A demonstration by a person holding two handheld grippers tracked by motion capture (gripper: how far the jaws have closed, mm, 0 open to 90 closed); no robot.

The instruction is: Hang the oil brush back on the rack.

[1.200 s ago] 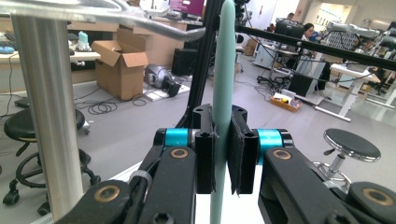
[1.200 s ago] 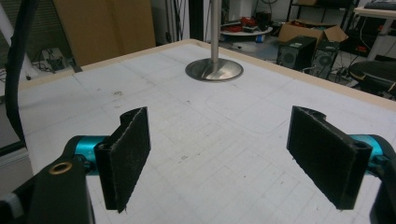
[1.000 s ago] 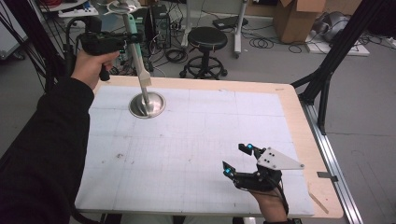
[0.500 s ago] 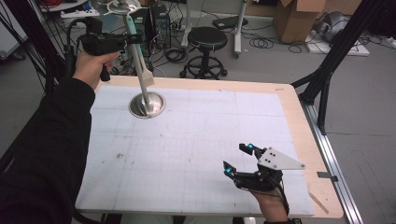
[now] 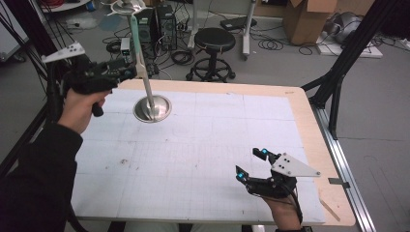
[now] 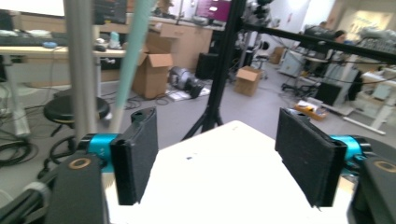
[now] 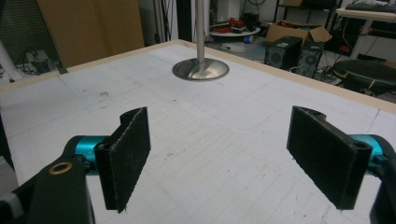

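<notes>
Metal stand (image 5: 151, 107), far left: left tool (image 5: 126, 73) now drawing beside its pole, spread; right tool (image 5: 251, 164) idling, spread, near right tabletop (image 5: 208, 145).

A lab or workshop. Beyond the gridded table (image 5: 203, 145), at the top of the high view, stand a black stool (image 5: 213, 41), computer towers (image 5: 154, 24), loose cables (image 5: 285, 46) on the grey floor and an open cardboard box (image 5: 309, 17). Desks with monitors (image 6: 210, 9) fill the left gripper view's background.
</notes>
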